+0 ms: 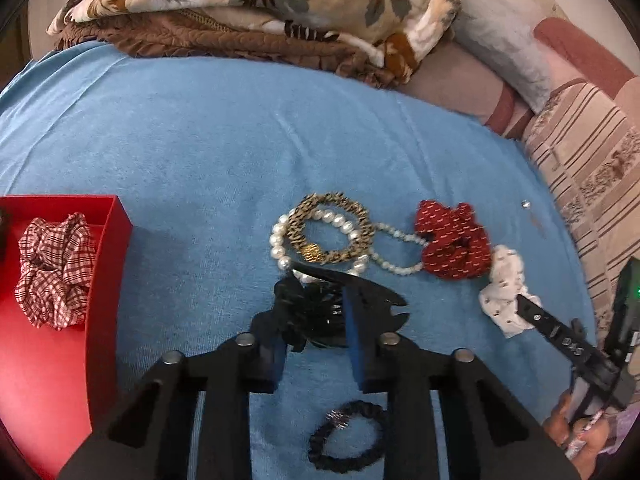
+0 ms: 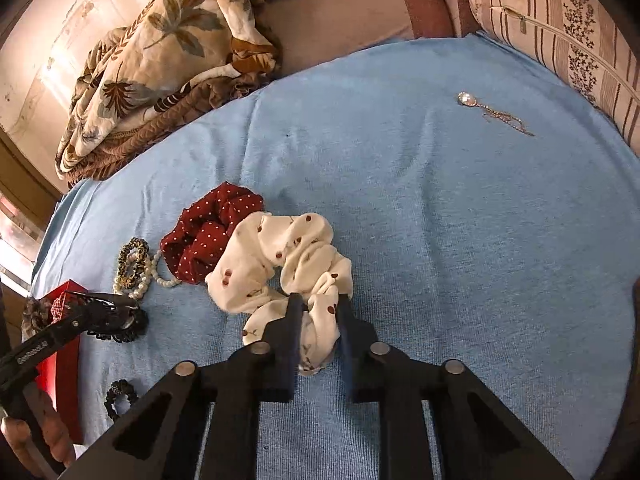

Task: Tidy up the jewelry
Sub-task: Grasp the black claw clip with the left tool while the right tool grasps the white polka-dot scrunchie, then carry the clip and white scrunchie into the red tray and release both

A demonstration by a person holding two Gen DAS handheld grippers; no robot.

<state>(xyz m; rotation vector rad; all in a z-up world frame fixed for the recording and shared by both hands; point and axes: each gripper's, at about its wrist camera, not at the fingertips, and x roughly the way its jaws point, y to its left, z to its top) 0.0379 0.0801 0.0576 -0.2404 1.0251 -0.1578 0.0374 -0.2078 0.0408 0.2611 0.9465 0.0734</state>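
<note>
On the blue bed sheet [image 2: 440,200], the right gripper [image 2: 319,304] has its fingers clamped on the white scrunchie [image 2: 280,256]. Left gripper [image 1: 316,308] seems closed around a black hair clip [image 1: 316,316]. Lift each straight up, clear of the pearls [image 1: 320,240], toward the red box [image 1: 60,360].

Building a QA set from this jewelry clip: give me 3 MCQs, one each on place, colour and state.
1. Where is the plaid scrunchie? A in the red box B on the pillow C in a gripper
2. What colour is the cloth under the jewelry? A green B blue C white
3. What does the right gripper grip? A pearl bracelet B pendant C white scrunchie

Answers: 1 A, it lies inside the box walls. 2 B, the cloth is light blue. 3 C, its fabric sits pinched between the fingers.
</note>
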